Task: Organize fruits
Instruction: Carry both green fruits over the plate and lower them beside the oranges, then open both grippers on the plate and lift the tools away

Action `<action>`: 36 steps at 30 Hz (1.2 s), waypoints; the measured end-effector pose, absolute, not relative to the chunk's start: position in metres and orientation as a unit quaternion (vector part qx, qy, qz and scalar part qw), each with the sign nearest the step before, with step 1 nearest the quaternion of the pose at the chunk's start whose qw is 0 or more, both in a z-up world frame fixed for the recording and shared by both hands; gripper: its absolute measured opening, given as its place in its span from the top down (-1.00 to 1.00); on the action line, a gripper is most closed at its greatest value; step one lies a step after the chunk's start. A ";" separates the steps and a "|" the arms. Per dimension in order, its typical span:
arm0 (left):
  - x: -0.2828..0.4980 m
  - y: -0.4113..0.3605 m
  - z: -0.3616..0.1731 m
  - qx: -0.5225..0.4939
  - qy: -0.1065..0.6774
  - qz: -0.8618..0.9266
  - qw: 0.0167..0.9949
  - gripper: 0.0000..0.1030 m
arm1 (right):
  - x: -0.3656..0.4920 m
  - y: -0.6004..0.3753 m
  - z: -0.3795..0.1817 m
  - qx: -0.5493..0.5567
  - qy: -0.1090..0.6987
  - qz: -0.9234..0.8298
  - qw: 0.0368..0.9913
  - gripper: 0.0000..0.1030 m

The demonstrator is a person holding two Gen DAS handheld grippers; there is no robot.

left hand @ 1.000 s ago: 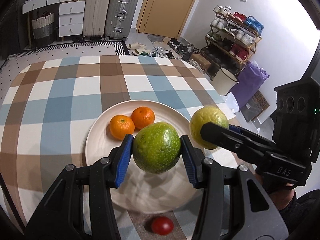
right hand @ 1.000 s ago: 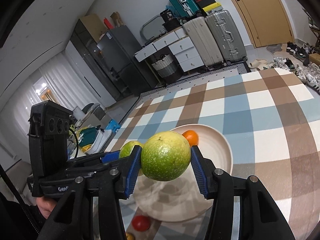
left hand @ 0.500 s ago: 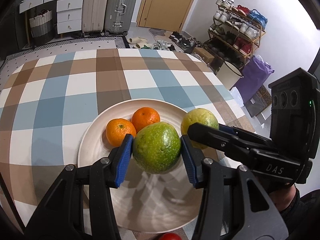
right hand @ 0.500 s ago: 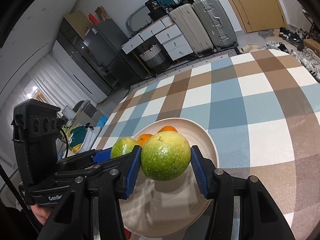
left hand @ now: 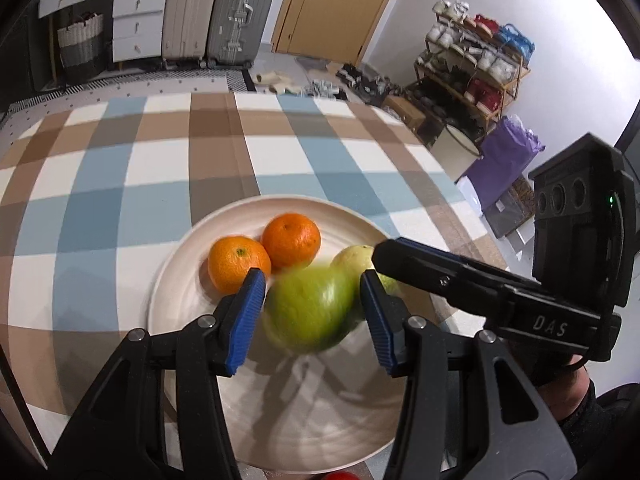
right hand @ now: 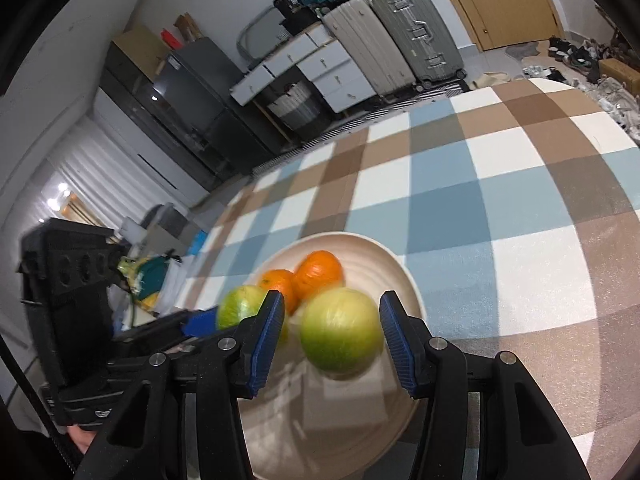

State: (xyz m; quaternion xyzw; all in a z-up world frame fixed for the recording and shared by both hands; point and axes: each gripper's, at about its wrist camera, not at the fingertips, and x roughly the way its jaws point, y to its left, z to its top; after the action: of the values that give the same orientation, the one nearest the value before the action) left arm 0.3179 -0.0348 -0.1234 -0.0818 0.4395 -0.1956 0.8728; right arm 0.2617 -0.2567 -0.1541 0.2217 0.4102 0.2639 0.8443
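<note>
Left-wrist view, left to right: checked blue, brown and white cloth on the worktop; round cream plate with faint concentric ridges; two dimpled oranges, the left orange just beside the right orange; a blurred green fruit between the ribbed blue pads of the left tool, whose jaws stand apart with gaps on both sides. Half a second earlier these pads clamped the fruit. A yellow-green fruit lies partly hidden behind the green fruit and the black finger of the right tool. Right-wrist view: that tool's jaws likewise stand apart around the blurred yellow-green fruit over the plate, gripped before. Suitcases and a shoe rack fill the background.
</note>
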 end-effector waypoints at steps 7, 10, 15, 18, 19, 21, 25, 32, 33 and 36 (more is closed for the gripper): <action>0.312 -0.031 -0.115 -0.082 0.436 -0.190 0.875 0.10 | 0.251 -0.269 -0.143 0.235 0.389 0.252 0.855 -0.06; 0.306 -0.025 -0.108 -0.089 0.432 -0.184 0.878 0.10 | 0.243 -0.276 -0.138 0.240 0.383 0.245 0.858 -0.07; 0.290 -0.016 -0.099 -0.091 0.427 -0.173 0.883 0.10 | 0.228 -0.281 -0.130 0.239 0.375 0.239 0.863 -0.08; 0.277 -0.011 -0.095 -0.089 0.424 -0.167 0.886 0.10 | 0.216 -0.283 -0.123 0.237 0.368 0.239 0.867 -0.08; 0.272 -0.009 -0.093 -0.090 0.423 -0.165 0.886 0.10 | 0.212 -0.283 -0.121 0.236 0.366 0.239 0.868 -0.08; 0.263 -0.006 -0.089 -0.089 0.421 -0.161 0.888 0.10 | 0.203 -0.282 -0.117 0.234 0.361 0.240 0.870 -0.08; 0.243 0.000 -0.083 -0.088 0.416 -0.151 0.893 0.10 | 0.187 -0.278 -0.110 0.223 0.351 0.245 0.876 -0.21; 0.208 0.005 -0.079 -0.079 0.408 -0.140 0.899 0.05 | 0.157 -0.271 -0.101 0.202 0.335 0.248 0.886 -0.49; 0.203 0.005 -0.078 -0.077 0.406 -0.138 0.900 0.05 | 0.152 -0.270 -0.100 0.199 0.332 0.248 0.888 -0.51; 0.185 0.004 -0.076 -0.068 0.399 -0.128 0.905 -0.10 | 0.138 -0.268 -0.096 0.191 0.322 0.249 0.893 -0.57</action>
State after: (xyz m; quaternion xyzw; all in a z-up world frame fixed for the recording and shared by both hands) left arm 0.1855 0.0045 -0.0758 -0.0683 0.3991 -0.1285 0.9053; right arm 0.1383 -0.2681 -0.0958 0.1908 0.3223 0.2492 0.8931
